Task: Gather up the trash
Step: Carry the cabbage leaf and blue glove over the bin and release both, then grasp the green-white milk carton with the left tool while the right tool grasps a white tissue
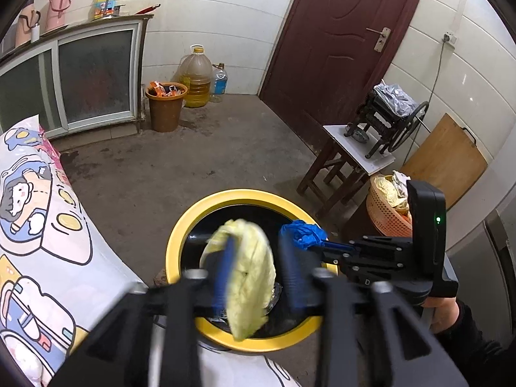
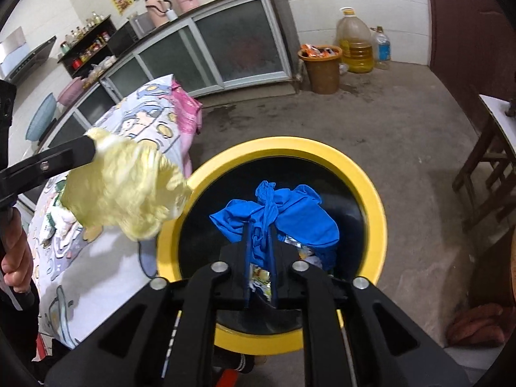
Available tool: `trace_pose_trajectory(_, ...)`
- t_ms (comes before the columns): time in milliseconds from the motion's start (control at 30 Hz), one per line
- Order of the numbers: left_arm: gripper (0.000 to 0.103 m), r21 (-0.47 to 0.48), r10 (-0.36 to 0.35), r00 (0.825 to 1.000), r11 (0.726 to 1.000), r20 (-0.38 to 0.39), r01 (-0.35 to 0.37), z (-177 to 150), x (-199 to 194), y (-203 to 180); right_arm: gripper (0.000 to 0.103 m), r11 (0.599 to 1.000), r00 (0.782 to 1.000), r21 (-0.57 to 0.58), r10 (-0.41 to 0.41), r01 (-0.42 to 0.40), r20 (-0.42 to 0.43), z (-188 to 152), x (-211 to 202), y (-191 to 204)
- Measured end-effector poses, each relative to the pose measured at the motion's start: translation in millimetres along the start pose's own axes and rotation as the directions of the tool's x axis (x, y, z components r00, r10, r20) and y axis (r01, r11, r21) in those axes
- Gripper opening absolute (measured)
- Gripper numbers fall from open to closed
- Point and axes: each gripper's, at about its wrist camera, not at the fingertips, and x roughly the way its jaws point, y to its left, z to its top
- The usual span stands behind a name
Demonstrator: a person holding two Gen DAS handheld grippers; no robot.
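- The left gripper (image 1: 254,277) is holding a pale yellow cabbage leaf (image 1: 248,277); its blue-padded fingers (image 1: 222,277) are standing apart, the leaf is lying against the left pad, and motion blur is making it impossible to tell whether the right pad is touching it.
- In the right wrist view, the same cabbage leaf (image 2: 129,193) is hanging at 9 o'clock from the bin's opening, partly over the rim and partly over the tablecloth.
- The right gripper (image 2: 261,254) is pinching a crumpled blue glove (image 2: 277,219), its fingers pressed close together on the bunched material.
- The glove is hanging above the middle of the yellow-rimmed trash bin (image 2: 371,187), whose black liner is already containing shiny wrappers (image 2: 261,277).
- In the left wrist view, the glove (image 1: 303,232) is appearing at 2 o'clock from the leaf, over the bin's rim (image 1: 180,225).
- A cartoon-print tablecloth (image 2: 96,277) is covering the surface at 9 o'clock from the bin.
- A brown bucket (image 1: 166,109) filled with orange packets is standing at 11 o'clock on the floor, beside a large oil jug (image 1: 195,80).
- An orange basket (image 1: 387,209) holding leaf scraps is sitting at 3 o'clock, below a wooden stool (image 1: 345,164).
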Motion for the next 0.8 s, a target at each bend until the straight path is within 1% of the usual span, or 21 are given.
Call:
trace_pose_trajectory(33,0.053,-0.009,0.004,1.0,1.0,0.006,-0.004,-1,0,1,0.025,1.0,1.0,0.007,-0.003,0.003,-0.001,-1,-1,-1)
trace_pose_trajectory(67,0.054,-0.012,0.007,1.0,1.0,0.013,-0.007,-1,-1,3,0.037,1.0,1.0,0.016,-0.002,0.001,0.001,-2,-1,-4)
trace_pose_trajectory(100,0.054,-0.012,0.012,1.0,1.0,0.016,-0.012,-1,-2,3,0.046,1.0,1.0,0.023,-0.001,0.001,0.005,-3,-2,-6)
trace_pose_trajectory(133,0.056,-0.015,0.012,1.0,1.0,0.021,-0.012,-1,-4,4,0.047,1.0,1.0,0.03,-0.003,0.002,0.01,-4,-4,-7)
trace_pose_trajectory(300,0.056,-0.029,0.024,0.998,0.999,0.051,-0.023,-2,-21,12,0.047,0.999,1.0,0.04,-0.02,0.02,0.017,-6,-9,-10)
trace_pose_trajectory(467,0.056,-0.047,0.052,0.995,0.998,0.086,-0.048,-11,-51,30,0.047,0.999,0.999,0.028,-0.022,0.022,0.027,-6,-17,-4)
trace_pose_trajectory(600,0.056,-0.054,0.111,0.988,0.993,0.109,-0.106,-29,-85,49,0.047,1.0,0.999,-0.003,-0.011,0.011,0.034,-2,-19,8)
trace_pose_trajectory(700,0.056,-0.076,0.17,0.977,0.984,0.131,-0.161,-51,-123,71,0.047,0.998,0.999,-0.057,0.013,-0.01,0.045,0,-19,29)
trace_pose_trajectory(800,0.056,-0.104,0.242,0.96,0.968,0.141,-0.229,-77,-163,95,0.047,0.989,0.996,-0.134,0.067,-0.059,0.059,5,-17,62)
